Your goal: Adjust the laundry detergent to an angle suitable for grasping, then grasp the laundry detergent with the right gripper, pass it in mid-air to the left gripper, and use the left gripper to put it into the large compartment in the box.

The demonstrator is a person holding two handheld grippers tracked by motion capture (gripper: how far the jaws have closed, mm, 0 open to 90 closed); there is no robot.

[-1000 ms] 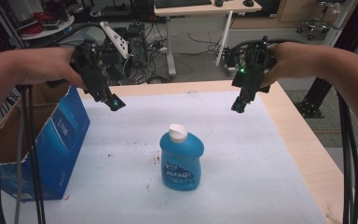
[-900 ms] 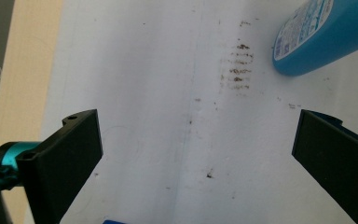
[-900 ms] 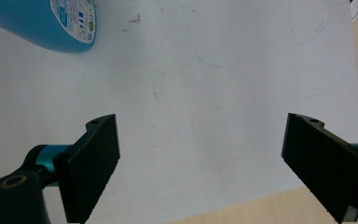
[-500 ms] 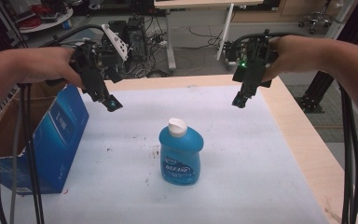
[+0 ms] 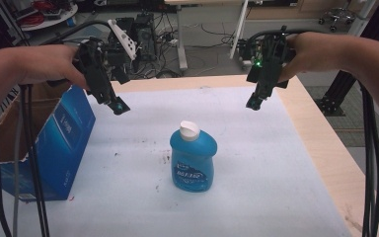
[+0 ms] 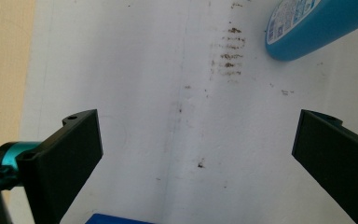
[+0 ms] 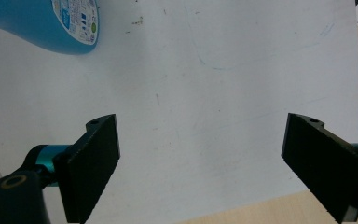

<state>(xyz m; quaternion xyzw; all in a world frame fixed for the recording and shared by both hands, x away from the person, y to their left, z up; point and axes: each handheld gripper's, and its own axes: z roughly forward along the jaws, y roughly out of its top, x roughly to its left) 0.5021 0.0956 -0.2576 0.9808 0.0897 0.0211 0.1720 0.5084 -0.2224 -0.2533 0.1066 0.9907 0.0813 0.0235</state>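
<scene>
A blue bottle (image 5: 193, 160) with a white flip cap (image 5: 189, 129) stands upright near the middle of a worktop (image 5: 296, 163) covered in a white sheet. It has bare sheet all round it, which leaves room for an approach from either side.

Two handheld tongs hover above the far half of the worktop, one on each side of the bottle and well apart from it. The left tongs (image 5: 118, 105) are held by a hand (image 5: 44, 66) coming in from the left and tilt down and inward toward the bottle. The right tongs (image 5: 253, 101) are held by the other hand (image 5: 311, 52) and point steeply down, with a small green light showing on their body.

In the left gripper view, the left tongs (image 6: 193, 149) are spread wide and hold nothing, with the bottle's base (image 6: 319, 25) at the top right corner. In the right gripper view, the right tongs (image 7: 200, 158) are likewise spread wide and empty, with the bottle (image 7: 42, 23) at the top left. The open jaws and inward angle suggest both are poised to reach for the bottle.

An open blue cardboard box (image 5: 59, 143) sits at the left edge of the worktop, near the left forearm; its inside is hard to make out
</scene>
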